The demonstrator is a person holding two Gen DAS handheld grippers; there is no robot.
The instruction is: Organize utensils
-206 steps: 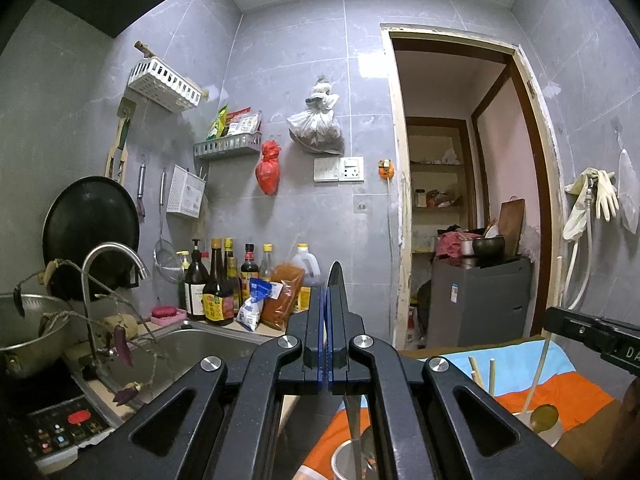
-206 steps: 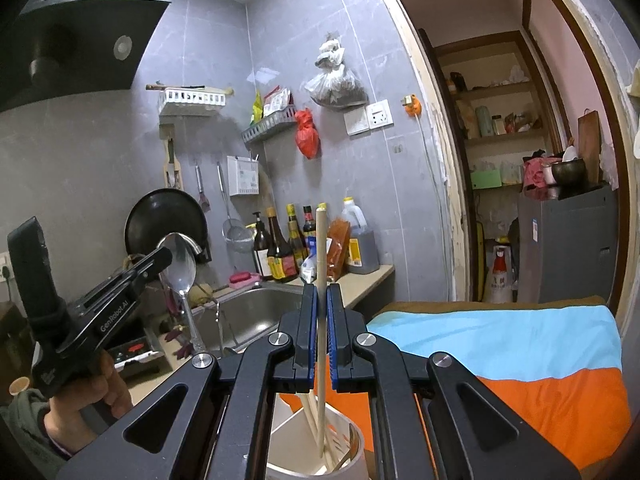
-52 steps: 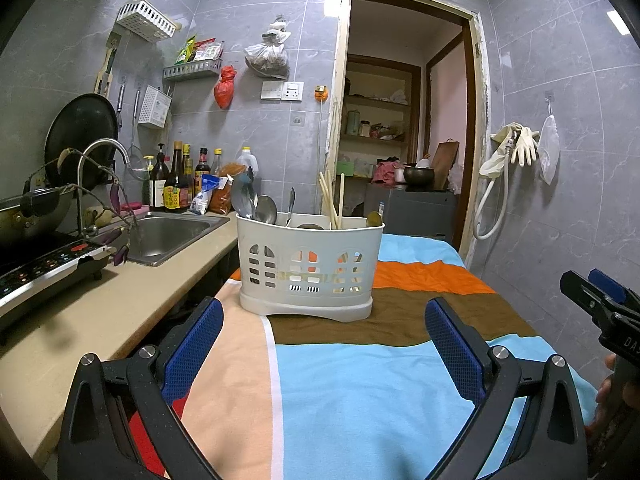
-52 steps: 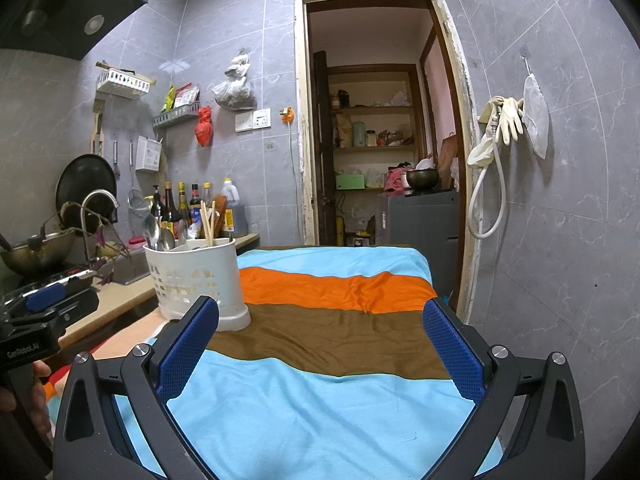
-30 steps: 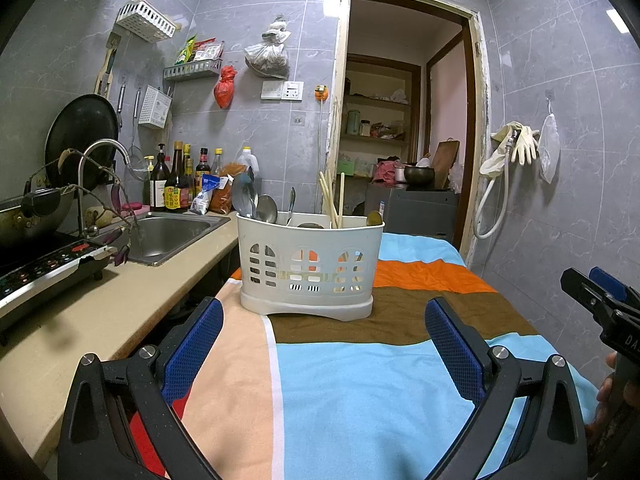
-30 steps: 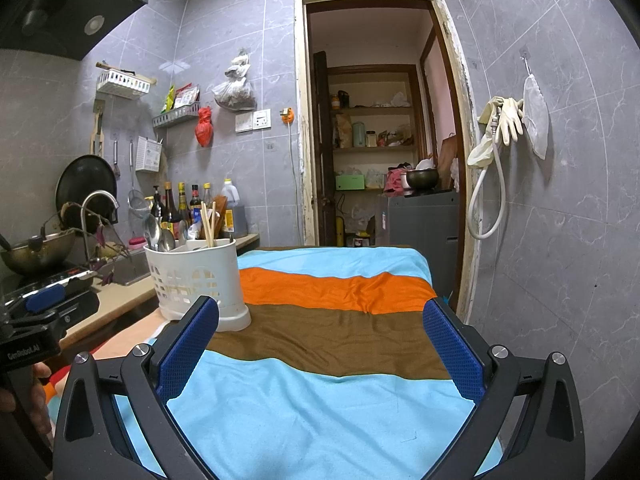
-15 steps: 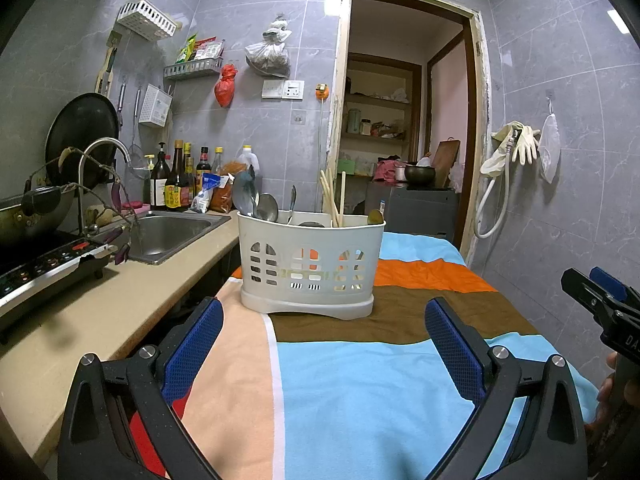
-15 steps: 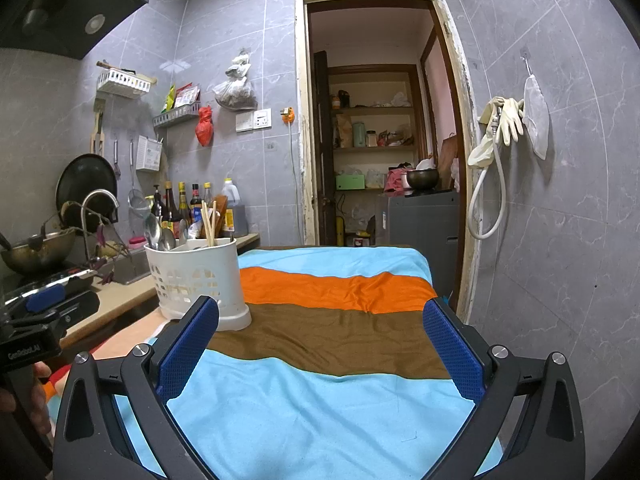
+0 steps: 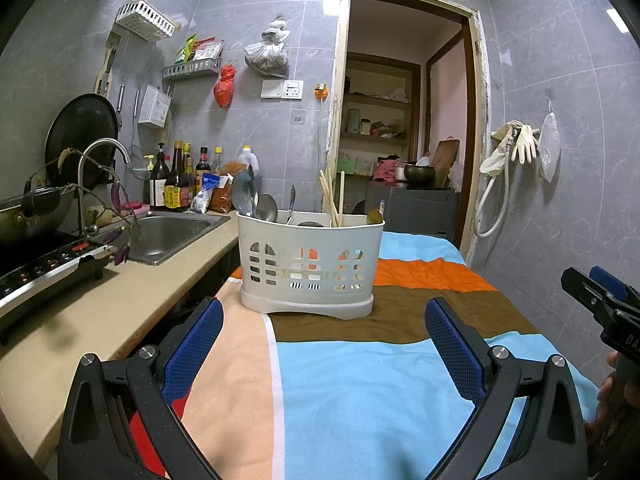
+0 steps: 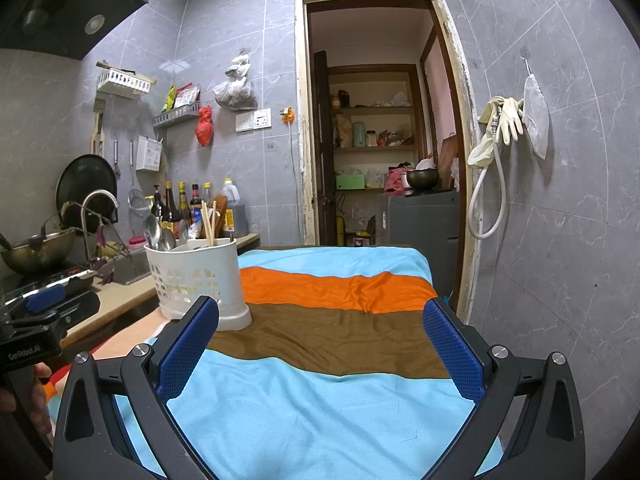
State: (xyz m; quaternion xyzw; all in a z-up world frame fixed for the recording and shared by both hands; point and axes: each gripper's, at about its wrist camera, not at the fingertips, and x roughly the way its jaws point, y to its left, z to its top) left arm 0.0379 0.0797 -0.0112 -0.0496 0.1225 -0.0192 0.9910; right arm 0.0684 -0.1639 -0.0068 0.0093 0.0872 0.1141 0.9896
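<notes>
A white slotted utensil caddy [image 9: 310, 268] stands on the striped cloth, straight ahead in the left wrist view and at the left in the right wrist view [image 10: 196, 280]. It holds metal spoons [image 9: 246, 200] and wooden chopsticks [image 9: 334, 198] standing upright. My left gripper [image 9: 320, 338] is open and empty, held back from the caddy over the cloth. My right gripper [image 10: 320, 340] is open and empty, to the right of the caddy over the cloth.
The striped cloth [image 10: 332, 392] covers the table. A counter [image 9: 80, 320] with a sink [image 9: 168, 234], tap, induction hob [image 9: 36, 264] and bottles [image 9: 176, 188] runs along the left. A doorway [image 10: 380, 140] lies behind, and a tiled wall stands on the right.
Since 6.9 s ago both grippers let go of the spoon and the chopstick into the caddy, opened and drew back. Over the last second nothing has visibly moved.
</notes>
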